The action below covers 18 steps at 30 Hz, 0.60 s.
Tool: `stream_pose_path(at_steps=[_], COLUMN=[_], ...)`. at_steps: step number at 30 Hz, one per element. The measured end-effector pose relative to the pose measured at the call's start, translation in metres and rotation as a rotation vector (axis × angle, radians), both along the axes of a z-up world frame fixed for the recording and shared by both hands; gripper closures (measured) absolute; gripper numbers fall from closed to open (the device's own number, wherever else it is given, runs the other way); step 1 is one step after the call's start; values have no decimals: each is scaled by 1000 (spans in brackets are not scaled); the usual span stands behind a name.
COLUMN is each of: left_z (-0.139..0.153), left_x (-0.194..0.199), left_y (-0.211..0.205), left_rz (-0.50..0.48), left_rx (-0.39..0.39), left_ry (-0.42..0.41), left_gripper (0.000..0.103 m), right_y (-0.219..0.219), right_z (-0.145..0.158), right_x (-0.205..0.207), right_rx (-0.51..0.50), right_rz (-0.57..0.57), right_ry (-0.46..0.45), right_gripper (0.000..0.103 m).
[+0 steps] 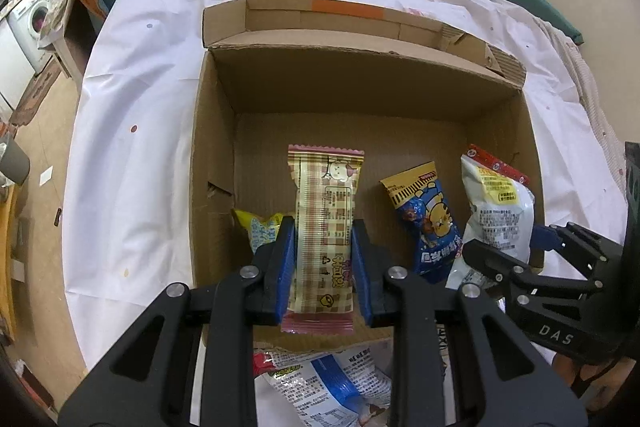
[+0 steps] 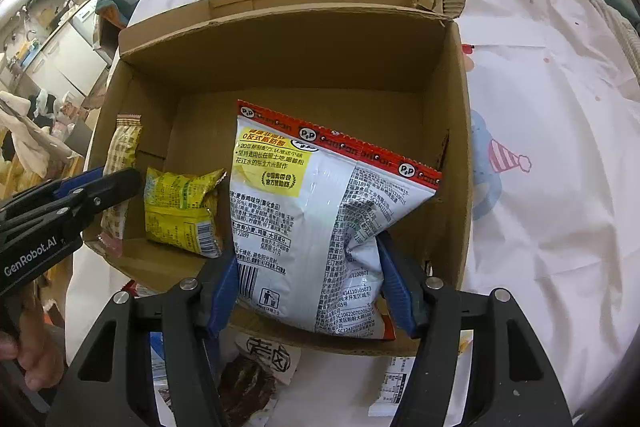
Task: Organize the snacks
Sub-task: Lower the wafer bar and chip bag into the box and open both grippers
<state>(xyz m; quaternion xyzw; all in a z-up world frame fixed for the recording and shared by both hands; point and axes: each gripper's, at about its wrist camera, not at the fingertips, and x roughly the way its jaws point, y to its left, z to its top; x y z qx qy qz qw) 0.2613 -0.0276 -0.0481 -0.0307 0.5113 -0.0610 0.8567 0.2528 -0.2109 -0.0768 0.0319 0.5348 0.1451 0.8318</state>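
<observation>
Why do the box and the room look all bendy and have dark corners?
Left wrist view: the fisheye lens bows the cardboard box and blackens the corners. Right wrist view: same curving; glare streaks the white chip bag, and the far kitchen looks washed out.

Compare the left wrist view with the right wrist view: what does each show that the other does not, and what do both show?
Only the left wrist view shows the blue tiger-print packet inside the cardboard box.

Only the right wrist view shows the party-hat print on the white sheet, beside the box.

Both show the box, the yellow packet lying in it, the left tongs shut on the long plaid bar, and the right tongs shut on the big white bag.
</observation>
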Motion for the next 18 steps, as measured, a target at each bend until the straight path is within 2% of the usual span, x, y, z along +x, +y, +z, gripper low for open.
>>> stream_pose_path(at_steps=[12,13,17,18], left_z=[-1,0,4,5], left_x=[-3,-4,-9,-10], left_y=[1,1,-1,-2], left_rz=[4,3,-8,-10], left_rx=[14,17,31,35], left_ry=[-3,-6,-29,-37], left_gripper=[77,74,47,44], right_y=[2,1,0,0], right_z=[0,2,9,11], right_x=[3,3,0,0], right_rx=[25,40,76,83], right_rz=[7,8,16,17], right_ry=[6,2,-31,-41], right_gripper=[36,35,20,18])
